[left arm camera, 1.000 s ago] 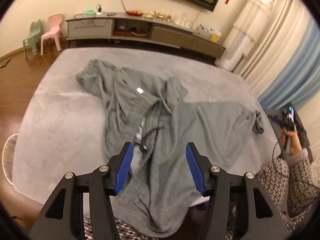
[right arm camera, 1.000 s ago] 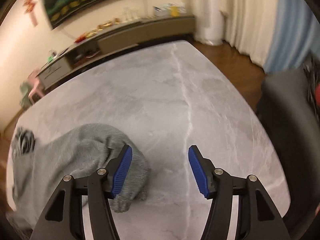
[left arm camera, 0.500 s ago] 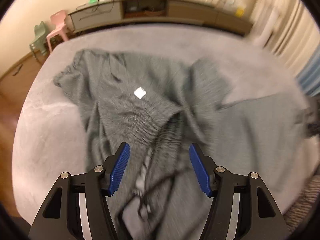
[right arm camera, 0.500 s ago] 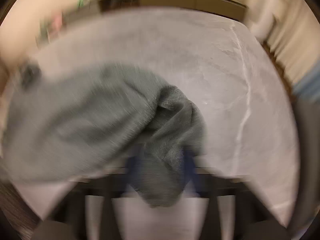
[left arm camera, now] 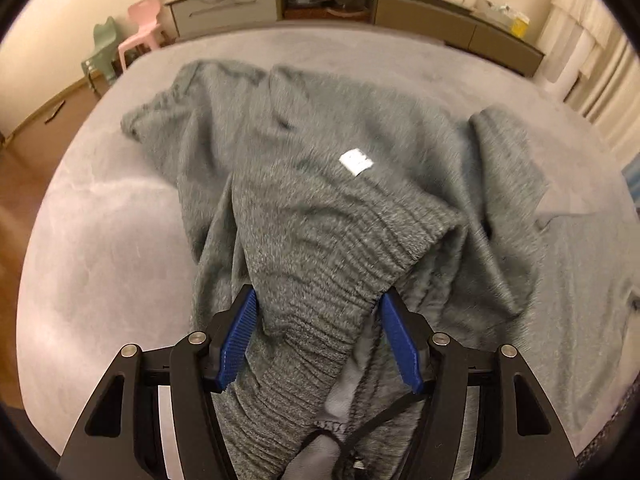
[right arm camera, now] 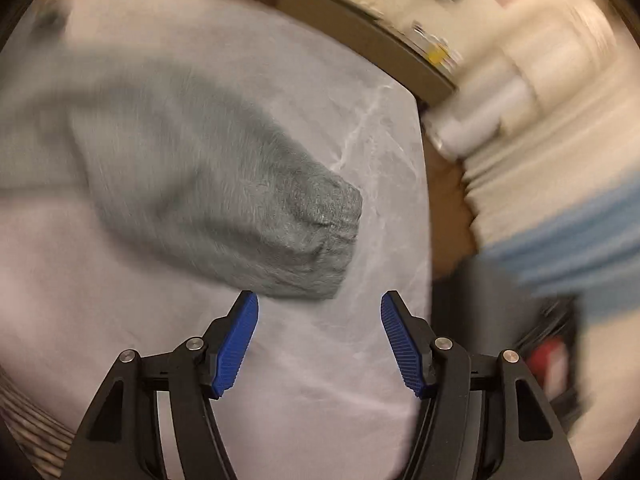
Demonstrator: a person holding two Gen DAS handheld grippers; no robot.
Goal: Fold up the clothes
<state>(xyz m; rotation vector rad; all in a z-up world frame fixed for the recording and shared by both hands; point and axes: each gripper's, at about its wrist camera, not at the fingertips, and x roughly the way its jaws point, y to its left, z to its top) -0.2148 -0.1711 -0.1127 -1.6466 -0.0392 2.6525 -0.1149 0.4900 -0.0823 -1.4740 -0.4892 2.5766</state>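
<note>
On the grey marbled table [left arm camera: 100, 240] a pair of grey sweatpants [left arm camera: 320, 200] lies crumpled and spread across most of the surface, one leg running off toward the far left corner and more cloth bunched at the right. Its ribbed waistband [left arm camera: 340, 256] sits nearest the left gripper [left arm camera: 318, 340], whose blue-padded fingers [left arm camera: 236, 340] stand spread wide with the waistband cloth lying between them, not pinched (the fabric fills the gap but the pads are well apart). A small white label [left arm camera: 356, 162] shows on the cloth just beyond the waistband, and a dark drawstring [left arm camera: 380, 420] trails near the bottom edge. From the right wrist view, heavily blurred, a ribbed cuff end [right arm camera: 320, 224] of the sweatpants rests on the table just ahead of the right gripper [right arm camera: 319, 340]; its fingers [right arm camera: 400, 344] are likewise spread, with only bare tabletop between them. Beyond the table stand a long low cabinet [left arm camera: 360, 4] against the wall and two small chairs [left arm camera: 128, 40], pink and green.
</note>
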